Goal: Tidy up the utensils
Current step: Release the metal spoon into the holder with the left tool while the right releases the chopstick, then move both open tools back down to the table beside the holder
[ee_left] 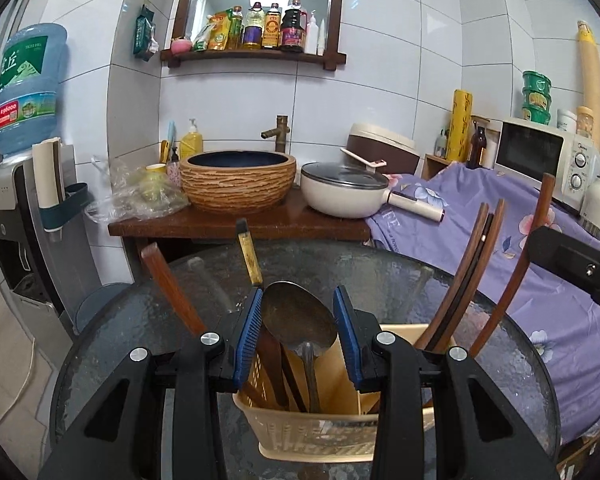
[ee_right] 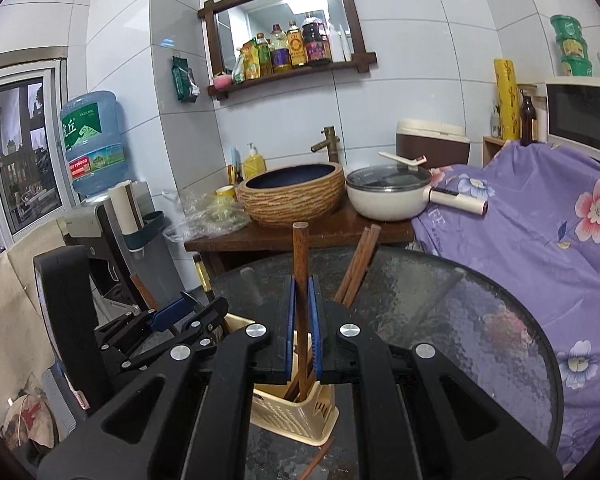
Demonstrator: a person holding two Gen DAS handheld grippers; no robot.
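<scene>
Right tool (ee_right: pixel 300 300) around wooden utensil (ee_right: pixel 300 256)

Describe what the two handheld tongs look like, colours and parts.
Both match. The left tongs and right tongs have matte black plastic bodies with triangular cut-outs, round silver pivot caps, and flat fingers faced with blue ribbed pads. No cables, markings, hands or sleeves are visible in either view.

The left gripper (ee_left: pixel 298 334) and the right gripper (ee_right: pixel 301 328) are showing black angular bodies, round silver screws and blue ribbed pads (ee_left: pixel 248 336).
</scene>
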